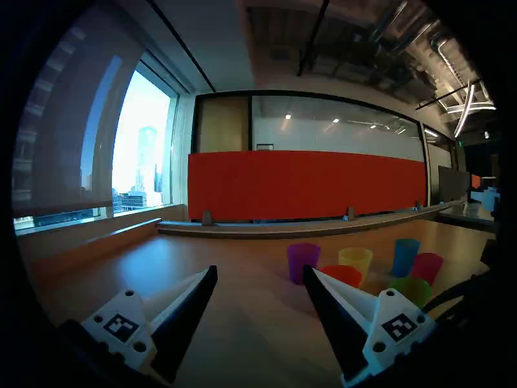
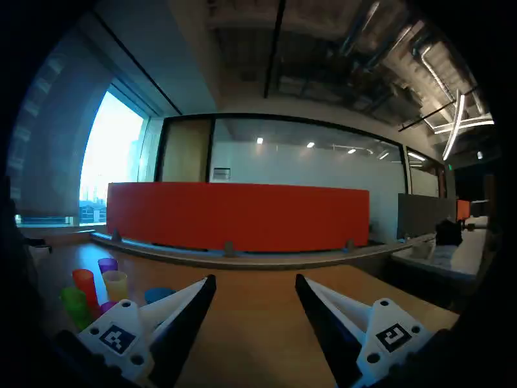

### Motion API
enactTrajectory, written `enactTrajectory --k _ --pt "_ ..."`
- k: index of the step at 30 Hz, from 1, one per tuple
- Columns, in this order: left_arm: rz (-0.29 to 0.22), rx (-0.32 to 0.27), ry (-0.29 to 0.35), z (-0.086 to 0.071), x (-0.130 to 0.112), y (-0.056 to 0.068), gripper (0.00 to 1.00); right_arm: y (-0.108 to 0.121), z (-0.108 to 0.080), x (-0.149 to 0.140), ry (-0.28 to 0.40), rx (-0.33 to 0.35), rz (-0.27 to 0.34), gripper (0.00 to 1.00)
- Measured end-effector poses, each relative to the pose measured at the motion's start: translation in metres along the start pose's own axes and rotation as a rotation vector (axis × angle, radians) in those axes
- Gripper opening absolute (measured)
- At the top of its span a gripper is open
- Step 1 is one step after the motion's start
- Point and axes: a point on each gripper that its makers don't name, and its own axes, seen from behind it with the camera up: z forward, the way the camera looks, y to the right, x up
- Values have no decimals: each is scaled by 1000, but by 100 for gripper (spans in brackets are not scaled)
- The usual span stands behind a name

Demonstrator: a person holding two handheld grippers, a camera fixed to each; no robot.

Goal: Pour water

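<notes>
Several coloured plastic cups stand together on a wooden table [image 1: 245,323]. In the left gripper view I make out a purple cup [image 1: 302,261], a yellow cup [image 1: 355,261], an orange cup [image 1: 342,276], a blue cup [image 1: 406,256], a pink cup [image 1: 427,267] and a green cup [image 1: 411,290]. My left gripper [image 1: 260,282] is open, just short of the cups, its right finger overlapping the orange one. In the right gripper view the cups sit low on the left: orange cup [image 2: 84,286], green cup [image 2: 74,304], yellow cup [image 2: 116,284], purple cup [image 2: 107,264], blue cup [image 2: 157,295]. My right gripper [image 2: 254,284] is open and holds nothing.
A red partition [image 1: 304,184] runs along the table's far edge. Large windows [image 1: 139,161] line the left side. Another desk with dark items [image 2: 446,252] stands at the right beyond the table.
</notes>
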Motion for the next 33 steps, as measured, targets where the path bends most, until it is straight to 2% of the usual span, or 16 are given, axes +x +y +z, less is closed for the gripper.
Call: enactTrajectory --k 14,26,33 --pt "0 0 0 0 0 0 98 -4 4 -36 -21 33 73 97" --pt "0 0 0 0 0 0 98 -5 9 -52 -39 27 23 97" --pt "0 0 0 0 0 0 98 -4 8 -55 -49 24 28 97"
